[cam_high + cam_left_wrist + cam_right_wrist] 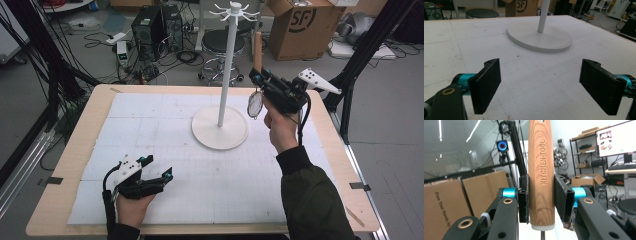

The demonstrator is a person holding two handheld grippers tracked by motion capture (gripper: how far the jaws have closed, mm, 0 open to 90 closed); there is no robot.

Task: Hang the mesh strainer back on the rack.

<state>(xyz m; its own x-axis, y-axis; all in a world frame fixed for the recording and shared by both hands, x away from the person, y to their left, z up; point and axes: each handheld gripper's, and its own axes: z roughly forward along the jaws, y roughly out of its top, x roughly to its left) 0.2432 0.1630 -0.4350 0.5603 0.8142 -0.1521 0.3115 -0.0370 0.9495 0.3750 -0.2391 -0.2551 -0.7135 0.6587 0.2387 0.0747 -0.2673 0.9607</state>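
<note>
Apparently the pick-up is done: the right tongs (541, 202) are clamped on the wooden handle of a kitchen tool (541, 170), held upright in the air just right of the white hook stand (223, 75) at the far side of the bench (75, 150). Hanging it on a hook looks like what remains, though that's my guess. The left tongs (539, 85) rest wide apart and empty at the near left.

- The kitchen tool's handle (541, 172) looks like smooth, wood-grained wood.
- Jaw pads of the right gripper (541, 200) are matt black and rough-textured.
- The white stand (220, 127) looks like smooth, matt plastic.
- The table mat (536, 82) is white and scuffed.
</note>
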